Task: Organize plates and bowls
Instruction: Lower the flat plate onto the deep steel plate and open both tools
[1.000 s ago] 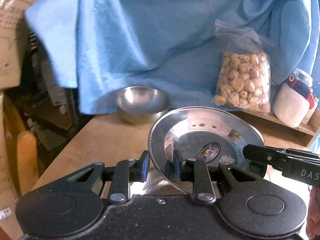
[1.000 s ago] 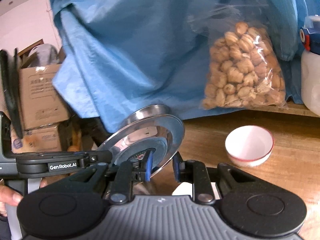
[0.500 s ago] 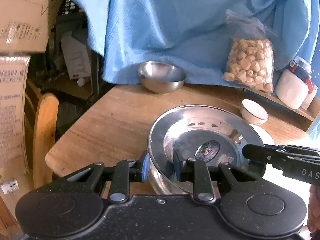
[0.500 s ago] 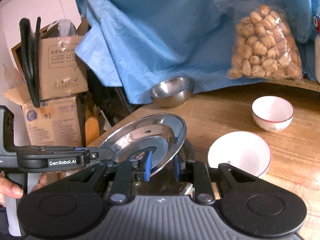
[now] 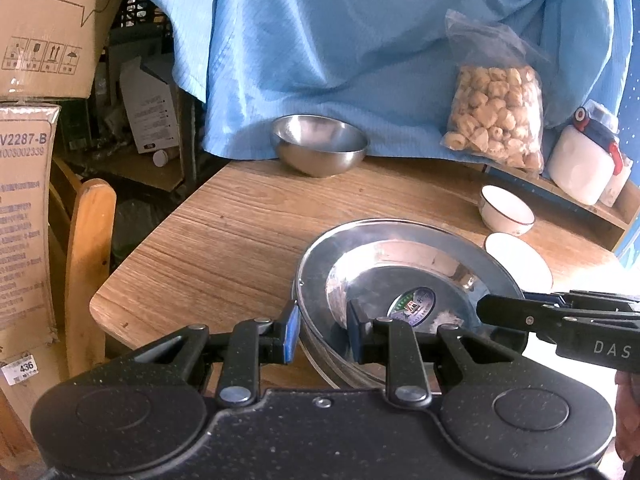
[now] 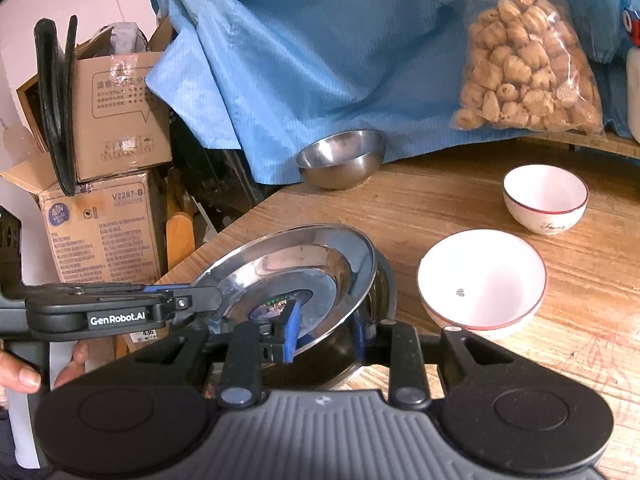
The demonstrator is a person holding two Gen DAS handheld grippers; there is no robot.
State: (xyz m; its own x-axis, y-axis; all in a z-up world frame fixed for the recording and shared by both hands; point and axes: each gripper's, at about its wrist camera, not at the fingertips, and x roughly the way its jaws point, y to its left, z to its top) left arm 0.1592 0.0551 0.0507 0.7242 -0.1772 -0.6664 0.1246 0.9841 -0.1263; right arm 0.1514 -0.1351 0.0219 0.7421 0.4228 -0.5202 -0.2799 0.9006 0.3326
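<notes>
A steel plate with a round sticker lies near the wooden table's front edge, on top of another steel dish. My left gripper is shut on the plate's near rim. On the opposite rim is my right gripper. Its jaws are opening, the rim is still between them, and the outer pad stands off it. A steel bowl sits at the back. Right of the plate are a large white bowl and a small red-rimmed bowl.
A bag of snacks and a white jar stand at the back right against a blue cloth. Cardboard boxes and a wooden chair are past the table's left edge. Bare wood lies between the plate and the steel bowl.
Both grippers brought the plate down from in the air onto the steel dish on the table. The right gripper's jaws have spread wider on the rim.
</notes>
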